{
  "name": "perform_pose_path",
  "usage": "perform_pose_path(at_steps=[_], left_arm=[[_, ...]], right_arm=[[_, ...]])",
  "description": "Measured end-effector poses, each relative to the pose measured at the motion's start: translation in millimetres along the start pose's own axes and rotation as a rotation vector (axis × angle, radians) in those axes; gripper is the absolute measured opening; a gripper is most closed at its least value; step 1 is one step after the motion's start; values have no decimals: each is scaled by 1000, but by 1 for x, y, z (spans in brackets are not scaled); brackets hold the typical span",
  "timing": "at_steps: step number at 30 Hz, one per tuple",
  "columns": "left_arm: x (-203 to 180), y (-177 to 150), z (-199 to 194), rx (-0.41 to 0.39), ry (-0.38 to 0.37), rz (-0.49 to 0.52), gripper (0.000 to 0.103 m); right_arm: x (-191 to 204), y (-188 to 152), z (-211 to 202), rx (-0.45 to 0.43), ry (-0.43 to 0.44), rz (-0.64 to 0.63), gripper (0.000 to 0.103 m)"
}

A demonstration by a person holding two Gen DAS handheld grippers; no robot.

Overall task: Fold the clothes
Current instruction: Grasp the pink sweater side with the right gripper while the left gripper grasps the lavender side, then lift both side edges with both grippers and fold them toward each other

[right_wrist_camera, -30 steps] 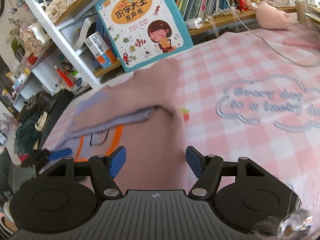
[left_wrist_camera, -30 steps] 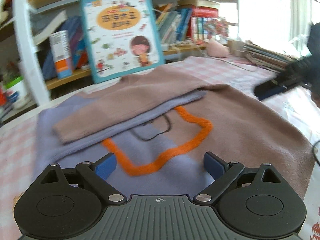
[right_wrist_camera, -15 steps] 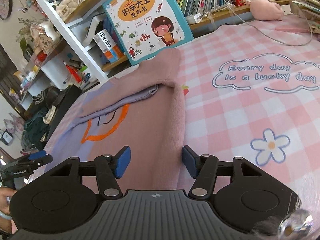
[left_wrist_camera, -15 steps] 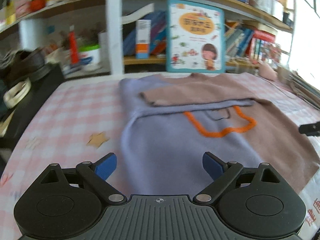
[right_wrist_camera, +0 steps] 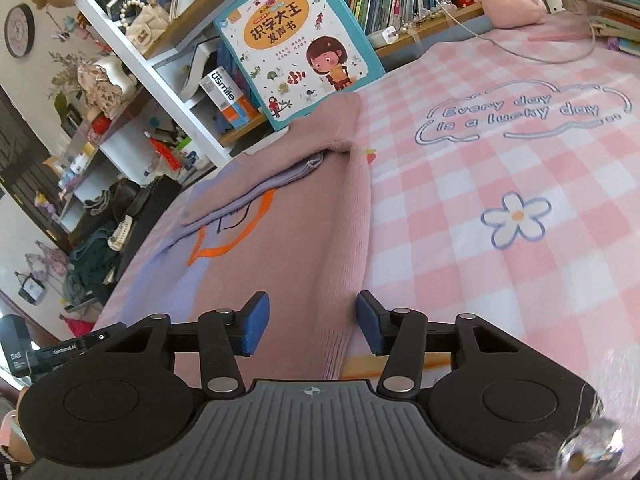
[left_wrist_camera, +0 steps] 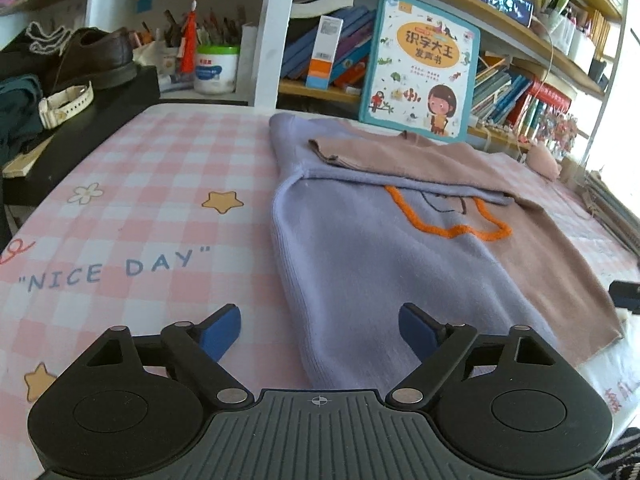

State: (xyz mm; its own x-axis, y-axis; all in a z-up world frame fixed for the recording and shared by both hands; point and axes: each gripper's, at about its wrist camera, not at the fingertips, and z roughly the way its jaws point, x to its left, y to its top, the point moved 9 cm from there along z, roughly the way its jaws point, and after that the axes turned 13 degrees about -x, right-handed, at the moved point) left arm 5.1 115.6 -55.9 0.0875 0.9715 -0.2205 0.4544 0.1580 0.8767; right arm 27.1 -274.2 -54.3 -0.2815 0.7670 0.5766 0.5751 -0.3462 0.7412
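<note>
Left wrist view looks along the left gripper (left_wrist_camera: 320, 330), whose jaws stand wide but are closing, with the lavender corner of the sweater (left_wrist_camera: 360, 272) lying between them and neither pad pressing on it yet. That sweater, half lavender and half dusty pink with an orange outline stitched across the front, lies flat on the pink checked tablecloth (left_wrist_camera: 140, 208), both sleeves already folded across the chest (so the remaining work is judged to be at the bottom hem). Each gripper sits at one bottom corner, which makes sense for lifting the hem evenly and carrying it up toward the collar.

In the right wrist view the right gripper (right_wrist_camera: 312, 330) is narrower and also closing; the pink side edge of the sweater runs up between its blue pads (right_wrist_camera: 256, 328), apparently not yet pinched. A children's picture book (right_wrist_camera: 298, 42) leans against the bookshelf (right_wrist_camera: 160, 92) just behind the collar, so the fold has little spare room at the far end.
</note>
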Motion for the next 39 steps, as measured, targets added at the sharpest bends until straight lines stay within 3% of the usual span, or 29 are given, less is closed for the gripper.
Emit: perform_pose_path(at_steps=[3,5,7,12,13,19,21,25,28,33,35,39], left_arm=[[-2,-1,-6,-10,-36,-72,76],[-1,-2,-8,-16,-44,-113,56],[1,-3,-10,-22,-56,-166,41],[5,-5,-4,-39,-109,-271,22],[4,-3,-4,-44,-119,-281,15],[-13,7,-10,-55,-179,-268,13],[-14,2,-10,-26,-175,-249,20],[-7,-8,-13,17,-171,-279,47],[-5,-12,-16,26,-180,-289,48],[-5,-12,-14,15,-194,-283,43],[-3,-12,-10,13,-189,-287,24],[0,-15,-9,19,-179,-275,8]], right_arm=[[1,-6,-6,-1,10,20,37],[1,-9,-9,-2,15,33,32],[0,-11,-9,-7,15,33,27],[-3,-13,-2,-8,31,59,11],[-4,-13,1,-7,34,67,10],[16,-2,3,-49,102,66,10],[22,1,3,-53,118,60,10],[14,-3,4,-21,87,67,13],[6,-6,5,-6,67,82,15],[-5,-11,7,4,51,120,16],[-6,-12,8,5,58,126,14],[-6,-13,6,5,56,108,8]])
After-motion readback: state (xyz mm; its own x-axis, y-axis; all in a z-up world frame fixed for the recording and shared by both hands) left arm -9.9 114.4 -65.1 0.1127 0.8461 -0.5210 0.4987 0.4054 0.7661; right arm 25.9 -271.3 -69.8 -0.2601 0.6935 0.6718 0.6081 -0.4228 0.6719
